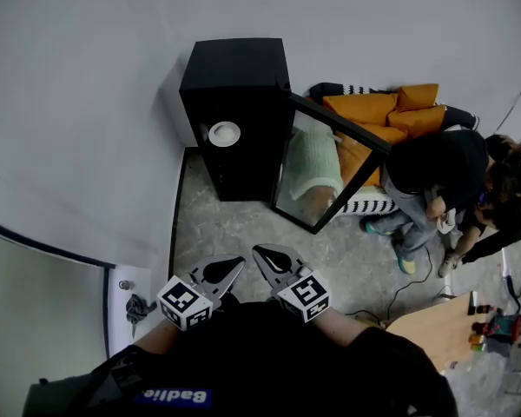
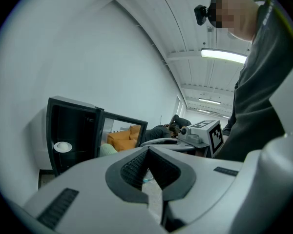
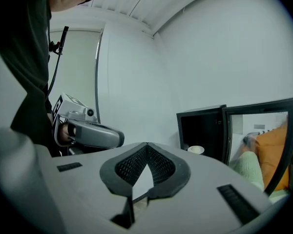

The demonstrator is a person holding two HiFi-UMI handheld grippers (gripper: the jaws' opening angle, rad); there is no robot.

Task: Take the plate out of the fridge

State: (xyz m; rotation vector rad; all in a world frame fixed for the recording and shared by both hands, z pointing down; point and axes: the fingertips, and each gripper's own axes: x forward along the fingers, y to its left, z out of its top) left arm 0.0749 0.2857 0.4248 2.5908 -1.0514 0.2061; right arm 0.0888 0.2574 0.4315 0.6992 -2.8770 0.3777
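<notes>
the black fridge (image 1: 234,85) stands against the wall with its glass door (image 1: 330,168) swung open to the right. the white plate (image 1: 224,133) lies on a shelf inside it, near the left wall of the fridge, well apart from both tools.

the left gripper (image 1: 237,263) and the right gripper (image 1: 259,252) are held close to the person's body, side by side. on both, the fingers (image 2: 134,169) are pressed together at the tips, with nothing between them.

i think the task is only at its beginning, so several things can go wrong. the fingers must spread before they reach the shelf; if they arrive closed, they may push the plate deeper or knock it off the edge. the plate looks smooth and thin at the rim, so a weak or one-sided pinch may let it tilt and slide out. the open door and the people (image 1: 434,172) sitting just beside it leave little room on the right. a cable (image 1: 399,289) on the floor may catch a foot on the way.
</notes>
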